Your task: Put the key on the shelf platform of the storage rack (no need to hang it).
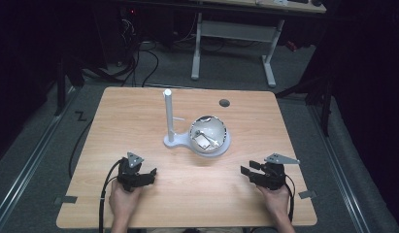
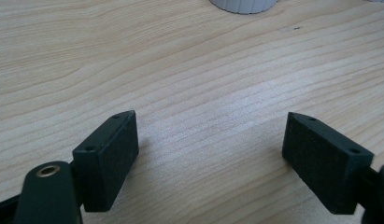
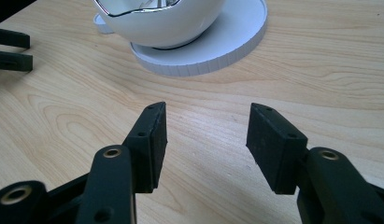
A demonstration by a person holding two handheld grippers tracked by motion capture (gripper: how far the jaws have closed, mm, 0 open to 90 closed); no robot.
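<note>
Bowl sits on a white stand mid-table. Left gripper and right gripper rest near the front edge, jaws spread wide, holding nothing

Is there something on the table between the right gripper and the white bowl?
Nothing visible stands between them. The right gripper is open, and bare table lies between it and the white bowl, which sits on a round white base. The white post stands on the bowl's far left side, away from that path.
</note>
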